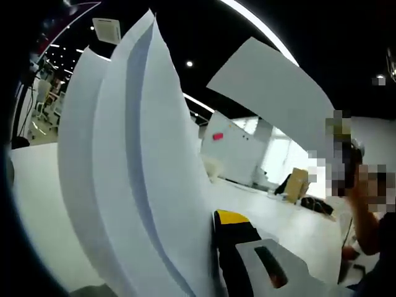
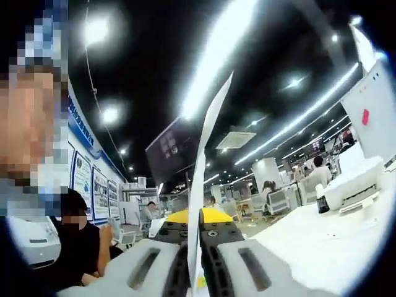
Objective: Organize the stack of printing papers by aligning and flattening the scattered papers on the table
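White curved papers (image 1: pixel 130 179) rise upright close before the left gripper (image 1: pixel 247 260), whose grip cannot be told; another sheet (image 1: pixel 272 93) floats beyond. Right gripper (image 2: pixel 195 260) is clamped on a thin edge-on sheet (image 2: pixel 201 179) above a white table (image 2: pixel 322 247)

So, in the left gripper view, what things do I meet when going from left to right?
Curved sheets of printing paper → yellow-and-black jaw of the left gripper → cardboard box on the far white table → person's raised hand.
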Action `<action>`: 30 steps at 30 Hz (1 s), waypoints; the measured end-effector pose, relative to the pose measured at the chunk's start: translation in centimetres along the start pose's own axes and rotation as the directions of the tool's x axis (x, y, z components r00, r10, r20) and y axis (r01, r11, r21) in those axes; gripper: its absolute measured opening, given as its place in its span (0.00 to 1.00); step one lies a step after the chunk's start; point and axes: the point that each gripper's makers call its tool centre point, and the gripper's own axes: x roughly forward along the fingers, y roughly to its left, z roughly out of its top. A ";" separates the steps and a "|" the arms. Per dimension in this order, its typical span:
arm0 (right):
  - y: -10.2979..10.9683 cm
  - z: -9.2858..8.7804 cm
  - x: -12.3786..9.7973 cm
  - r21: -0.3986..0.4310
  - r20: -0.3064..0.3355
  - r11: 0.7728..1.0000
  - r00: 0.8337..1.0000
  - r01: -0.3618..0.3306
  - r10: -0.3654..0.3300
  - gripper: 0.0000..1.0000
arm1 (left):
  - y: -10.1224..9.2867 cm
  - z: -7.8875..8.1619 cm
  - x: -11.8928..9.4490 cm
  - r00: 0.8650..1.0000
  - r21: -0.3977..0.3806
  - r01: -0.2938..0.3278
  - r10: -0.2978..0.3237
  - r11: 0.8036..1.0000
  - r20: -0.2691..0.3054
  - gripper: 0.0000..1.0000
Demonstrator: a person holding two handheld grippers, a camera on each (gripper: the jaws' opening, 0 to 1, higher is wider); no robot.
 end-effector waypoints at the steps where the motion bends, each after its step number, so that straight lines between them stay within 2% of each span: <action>1: -0.2 -0.4 -0.1 0.003 0.000 1.000 1.000 0.003 -0.003 0.00 | 0.0 0.0 0.0 1.000 0.000 0.000 0.000 1.000 0.000 0.08; 7: -1.3 -2.6 -0.9 0.033 0.044 0.999 0.999 0.021 -0.022 0.00 | 0.0 -0.1 0.1 1.000 0.001 0.001 -0.001 1.000 -0.005 0.08; 11: -2.4 -4.2 -1.1 0.056 0.042 0.998 0.998 0.041 -0.043 0.00 | -0.1 -0.2 0.1 1.000 0.002 0.002 -0.002 1.000 -0.009 0.08; 14: -4.4 -5.5 -1.6 0.093 0.059 0.989 0.991 0.113 -0.119 0.00 | -0.1 -0.2 0.1 1.000 0.000 0.003 -0.003 1.000 -0.012 0.08; 17: -6.0 -7.1 -2.5 0.108 0.092 0.974 0.974 0.198 -0.208 0.00 | -0.2 -0.2 0.1 1.000 0.000 0.003 -0.003 1.000 -0.008 0.08; 20: -7.0 -9.0 -2.5 0.166 0.068 0.960 0.969 0.224 -0.237 0.00 | -0.1 -0.2 0.2 1.000 0.002 0.002 -0.002 1.000 -0.011 0.08; 22: -7.5 -10.1 -2.7 0.127 0.045 0.954 0.959 0.271 -0.279 0.00 | -0.1 -0.3 0.2 1.000 0.003 0.003 -0.003 1.000 -0.012 0.08; 24: -7.8 -10.5 -2.9 0.103 0.043 0.949 0.952 0.299 -0.304 0.00 | -0.1 -0.3 0.2 1.000 0.003 0.004 -0.004 1.000 -0.014 0.08; 28: -8.2 -11.1 -3.1 0.095 0.034 0.944 0.946 0.317 -0.321 0.00 | -0.1 -0.4 0.2 1.000 0.007 0.004 -0.004 1.000 -0.019 0.08; 30: -8.5 -11.4 -3.2 0.049 0.027 0.938 0.939 0.342 -0.344 0.00 | -0.1 -0.4 0.2 1.000 0.006 0.004 -0.004 1.000 -0.020 0.08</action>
